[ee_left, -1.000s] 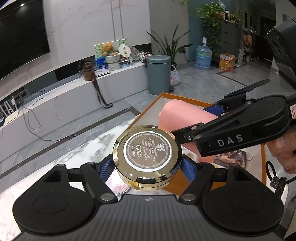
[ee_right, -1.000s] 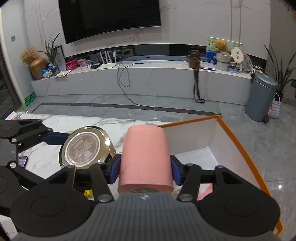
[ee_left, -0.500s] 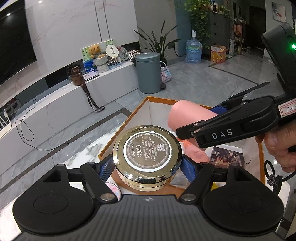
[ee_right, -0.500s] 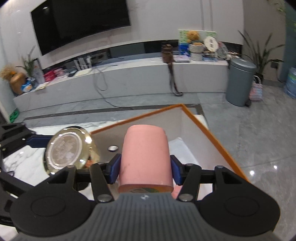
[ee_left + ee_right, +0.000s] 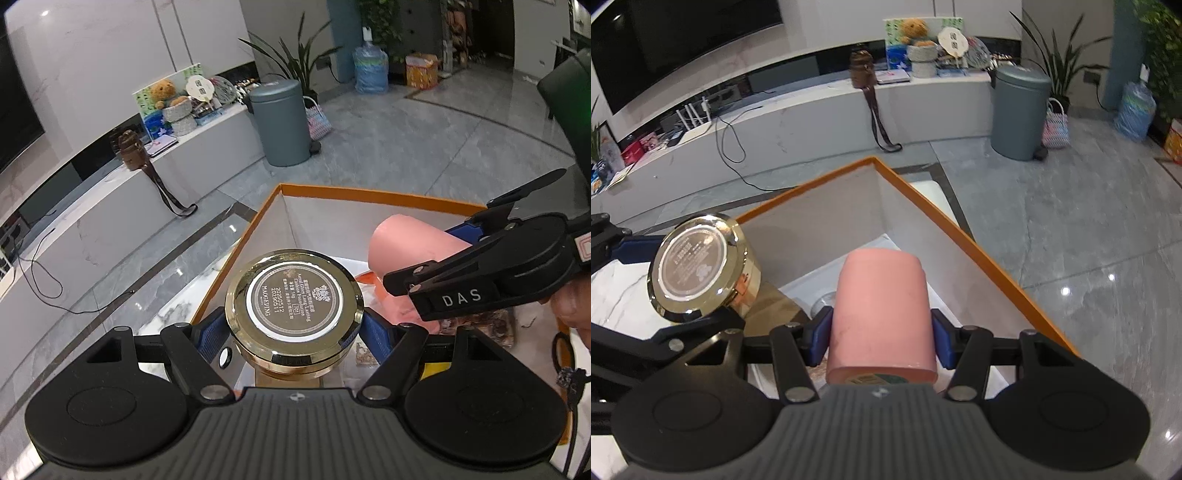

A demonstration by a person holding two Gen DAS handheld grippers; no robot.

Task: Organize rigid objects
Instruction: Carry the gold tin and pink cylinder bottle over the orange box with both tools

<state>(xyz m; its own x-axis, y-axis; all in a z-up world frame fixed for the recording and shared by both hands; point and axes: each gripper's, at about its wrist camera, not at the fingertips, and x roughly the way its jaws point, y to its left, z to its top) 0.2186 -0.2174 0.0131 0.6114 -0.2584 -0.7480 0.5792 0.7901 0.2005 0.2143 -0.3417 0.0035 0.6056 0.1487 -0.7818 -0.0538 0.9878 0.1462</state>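
Note:
My left gripper (image 5: 294,334) is shut on a round gold compact case (image 5: 294,301), its labelled face up, held over the left edge of an orange-rimmed box (image 5: 369,195). The case also shows in the right wrist view (image 5: 701,269). My right gripper (image 5: 881,332) is shut on a pink cylinder (image 5: 882,314) and holds it above the inside of the box (image 5: 934,218). In the left wrist view the pink cylinder (image 5: 402,251) and the right gripper (image 5: 399,284) sit to the right of the case.
The box holds small items, among them a patterned packet (image 5: 495,325). The box stands on a white marble table (image 5: 177,310). Beyond are a grey floor, a bin (image 5: 1019,110) and a long white bench (image 5: 812,122).
Both grippers have moved forward and to the right with their objects, from above the marble table to over the orange box. Both grips are unchanged.

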